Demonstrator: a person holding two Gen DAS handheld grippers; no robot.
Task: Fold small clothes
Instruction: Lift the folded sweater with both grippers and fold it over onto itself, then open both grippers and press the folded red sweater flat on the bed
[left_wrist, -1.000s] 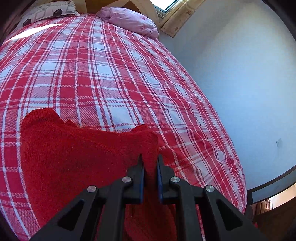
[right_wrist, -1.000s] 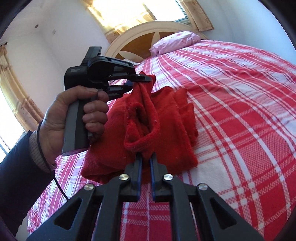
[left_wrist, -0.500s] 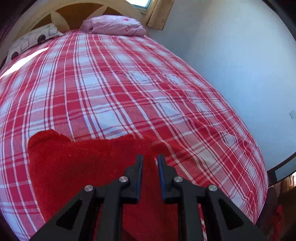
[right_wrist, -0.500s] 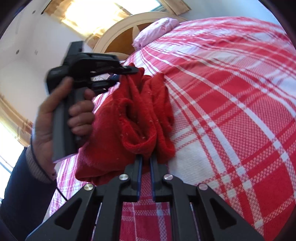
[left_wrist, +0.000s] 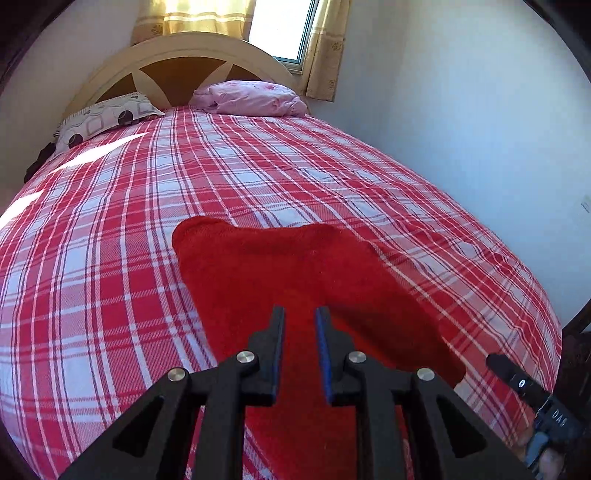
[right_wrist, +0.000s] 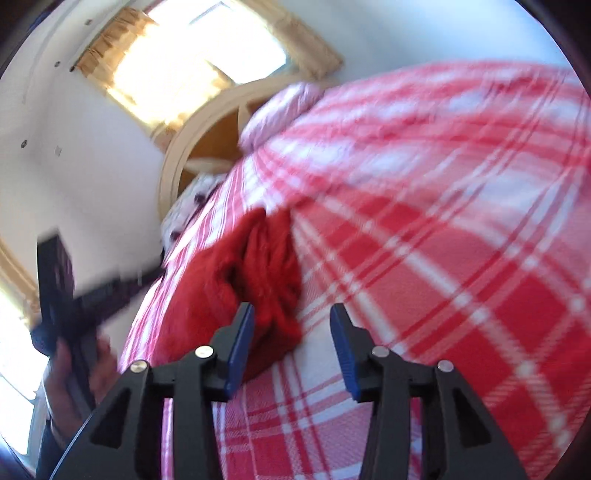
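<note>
Two grippers over the bed, and both have let go of the cloth. The left gripper (left_wrist: 298, 325) hovers above the red knitted garment (left_wrist: 295, 273), its blue-lined jaws parted by a narrow gap with nothing pinched between them; the cloth shows beneath that gap. That garment lies spread on the red-and-white plaid bedspread (left_wrist: 110, 229), on the near half of the bed, well away from the arched cream-and-brown headboard (left_wrist: 177, 62). Up against the headboard sit a crumpled pink pillow (left_wrist: 251, 98) and a white pillow with dark circles (left_wrist: 103, 120). The right wrist view is blurred, but the right gripper (right_wrist: 291, 314) has its jaws opening now, standing wide, and the bunched edge of the garment (right_wrist: 258, 280) lies just beside the left-hand jaw, not clamped. At the left of that view a person's hand (right_wrist: 74, 373) grips the black handle of the other tool. Curtained, sunlit window (left_wrist: 280, 29) above the headboard.
</note>
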